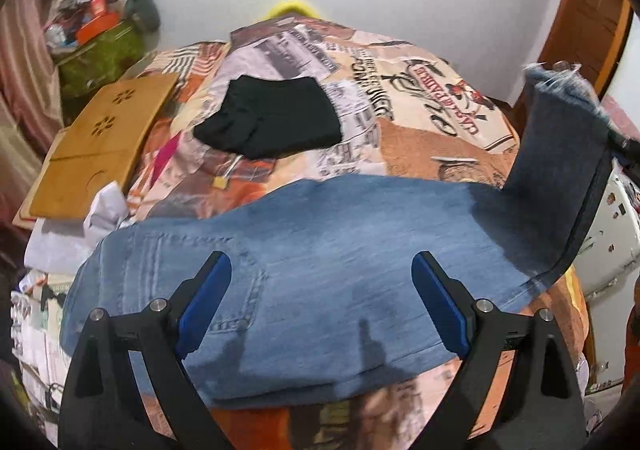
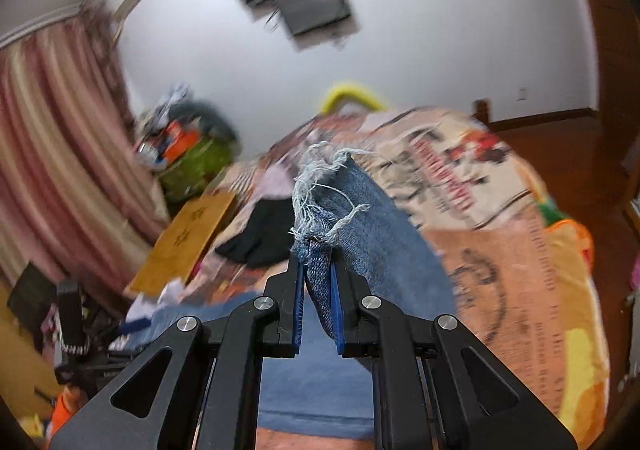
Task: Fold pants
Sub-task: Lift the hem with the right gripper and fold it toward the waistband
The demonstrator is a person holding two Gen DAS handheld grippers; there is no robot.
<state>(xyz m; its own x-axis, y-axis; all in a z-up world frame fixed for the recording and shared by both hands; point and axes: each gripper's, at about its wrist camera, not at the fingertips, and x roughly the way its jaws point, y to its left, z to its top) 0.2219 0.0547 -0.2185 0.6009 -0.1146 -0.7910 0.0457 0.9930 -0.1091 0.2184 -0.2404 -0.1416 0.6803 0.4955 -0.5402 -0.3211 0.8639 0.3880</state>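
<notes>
Blue jeans (image 1: 320, 258) lie across a bed with a printed blanket (image 1: 420, 142), waist and back pocket at the left. My left gripper (image 1: 322, 270) is open and empty, hovering over the seat of the jeans. The leg ends (image 1: 560, 130) are lifted up at the right. My right gripper (image 2: 316, 270) is shut on the frayed hem (image 2: 324, 210) of the jeans and holds it above the bed; the denim leg (image 2: 384, 250) hangs down from it to the right.
A folded black garment (image 1: 272, 118) lies farther up the blanket. A wooden lap tray (image 1: 100, 142) sits at the bed's left edge. A cluttered green box (image 1: 100, 50) stands by the striped curtain. A wooden door (image 1: 584, 22) is at the right.
</notes>
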